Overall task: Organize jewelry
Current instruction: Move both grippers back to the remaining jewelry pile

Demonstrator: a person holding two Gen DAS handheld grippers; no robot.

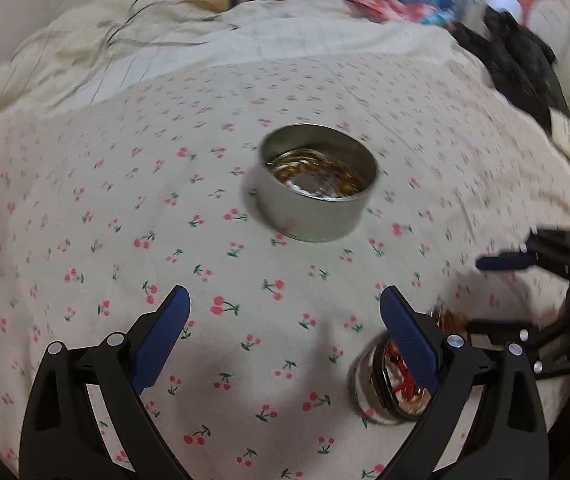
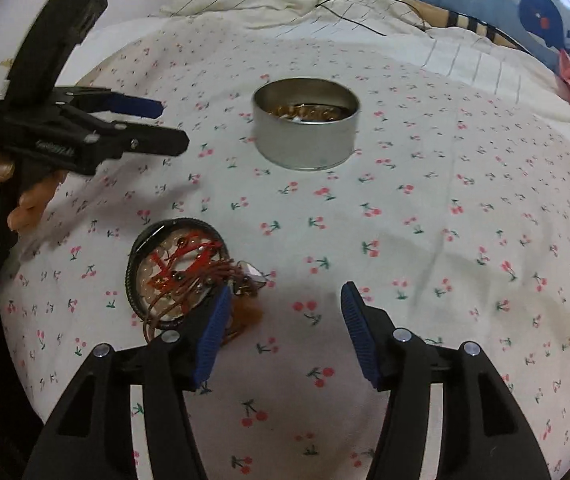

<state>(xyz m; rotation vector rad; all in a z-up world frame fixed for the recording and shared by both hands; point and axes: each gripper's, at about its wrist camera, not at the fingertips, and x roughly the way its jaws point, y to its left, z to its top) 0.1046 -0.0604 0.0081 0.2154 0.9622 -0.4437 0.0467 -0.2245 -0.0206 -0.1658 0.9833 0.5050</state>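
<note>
Both grippers, left (image 1: pixel 285 312) and right (image 2: pixel 283 308), gape empty; cords (image 2: pixel 189 276) just left of right's pad could snag.

Two fisheye views, one from each handheld gripper, look steeply down along their own fingers at a cherry-print bedsheet (image 1: pixel 85 184) from close above. Both share the round metal tin (image 1: pixel 317 184) at centre — and each glimpses the other gripper at its edge.

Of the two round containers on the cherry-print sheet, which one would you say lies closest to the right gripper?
The black-rimmed lid heaped with red cords and beads, beside the right gripper; the silver tin stands farther off.
</note>
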